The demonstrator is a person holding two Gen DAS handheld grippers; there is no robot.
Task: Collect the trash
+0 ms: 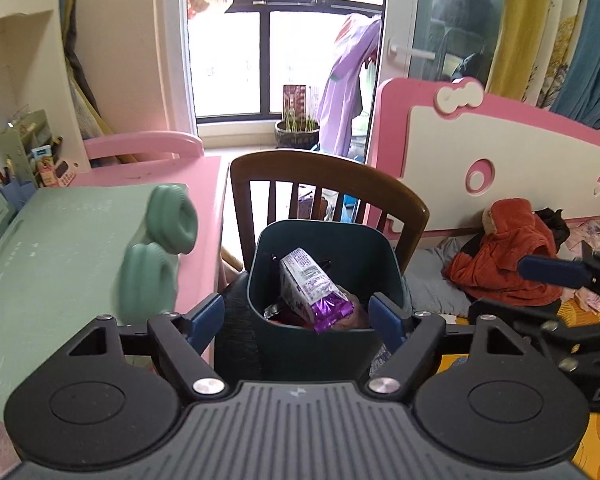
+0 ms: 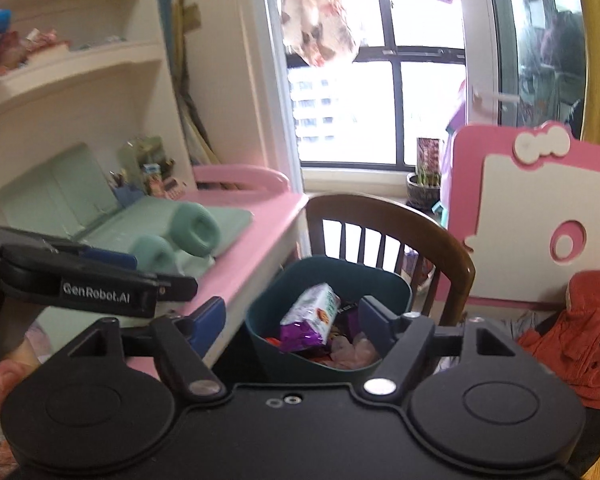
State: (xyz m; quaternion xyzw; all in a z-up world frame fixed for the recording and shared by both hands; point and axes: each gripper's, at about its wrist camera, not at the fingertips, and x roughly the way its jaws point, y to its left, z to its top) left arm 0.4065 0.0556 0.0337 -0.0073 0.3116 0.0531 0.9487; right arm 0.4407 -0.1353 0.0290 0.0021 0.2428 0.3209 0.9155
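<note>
Trash fills the dark teal bin [image 1: 324, 276] that sits on the seat of a brown wooden chair [image 1: 332, 176], just off the pink bench's [image 1: 204, 184] right edge. A purple-and-white snack wrapper [image 1: 312, 284] lies on top, over crumpled pinkish scraps [image 2: 352, 350]. The left hand-held gripper [image 1: 300, 316] hangs above the bin with jaws wide and nothing between them. The right hand-held gripper [image 2: 290, 320] is likewise wide and empty. An orange garment [image 1: 512, 252] lies on the bed to the right.
</note>
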